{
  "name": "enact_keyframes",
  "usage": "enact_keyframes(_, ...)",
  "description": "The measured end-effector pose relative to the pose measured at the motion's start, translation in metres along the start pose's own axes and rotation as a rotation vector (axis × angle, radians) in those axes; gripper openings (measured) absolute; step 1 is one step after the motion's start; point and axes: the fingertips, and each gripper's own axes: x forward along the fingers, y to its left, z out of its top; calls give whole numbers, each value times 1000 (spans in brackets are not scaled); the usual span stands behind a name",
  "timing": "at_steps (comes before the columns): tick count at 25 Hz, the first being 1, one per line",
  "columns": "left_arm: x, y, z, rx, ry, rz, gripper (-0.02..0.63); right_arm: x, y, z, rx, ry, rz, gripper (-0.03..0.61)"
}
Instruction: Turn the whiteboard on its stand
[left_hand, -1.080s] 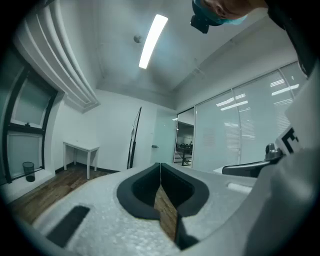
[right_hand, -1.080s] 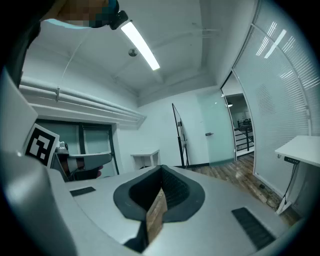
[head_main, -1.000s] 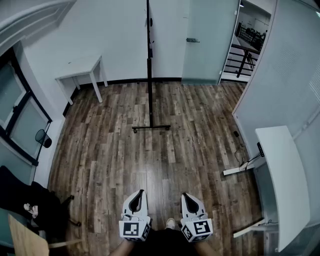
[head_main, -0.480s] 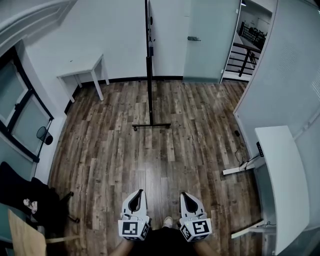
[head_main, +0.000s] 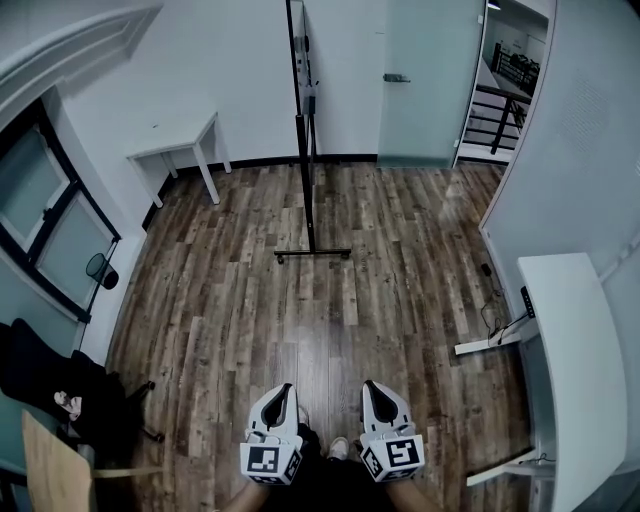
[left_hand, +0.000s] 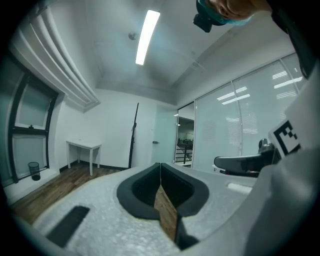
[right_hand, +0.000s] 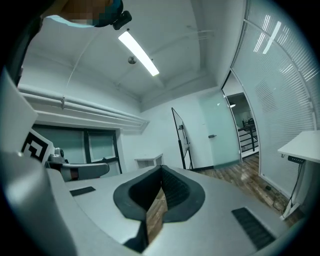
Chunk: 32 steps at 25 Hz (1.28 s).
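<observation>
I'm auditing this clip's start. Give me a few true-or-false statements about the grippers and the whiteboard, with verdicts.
1. The left gripper and the right gripper are both shut with nothing between their jaws. True.
2. The whiteboard shows edge-on in the head view. True.
3. The left gripper touches the whiteboard. False: it is well apart from it, across the wooden floor.
4. The small white table stands at the whiteboard's right in the head view. False: it stands at its left.

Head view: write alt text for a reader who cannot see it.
A whiteboard on its stand, seen edge-on, stands on a wooden floor near the far wall. The left hand-held gripper and the right hand-held gripper, both shut and empty, point towards it from the bottom edge, well short.
</observation>
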Motion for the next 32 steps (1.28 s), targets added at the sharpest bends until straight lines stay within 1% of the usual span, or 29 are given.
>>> enact_keyframes(5, 19, 17, -1, -6, 9, 27, 18, 22, -2, 3, 3, -3, 13, 10)
enact_keyframes(12, 85, 51, 0, -56, 15, 40, 18, 83, -21, 5, -6, 14, 7, 11)
enact_keyframes(16, 135, 75, 11, -58, -1, 18, 18, 134, -31, 11, -9, 23, 1, 9)
enact_keyframes(21, 200, 116, 19, -76, 13, -2, 18, 208, -41, 25, -23, 24, -11, 10)
enact_keyframes(25, 249, 147, 28, -72, 3, -19, 18, 262, -49, 33, -24, 19, -27, 9)
enact_keyframes(32, 323, 218, 45, -72, 4, -24, 18, 364, -49, 48, -30, 19, -25, 9)
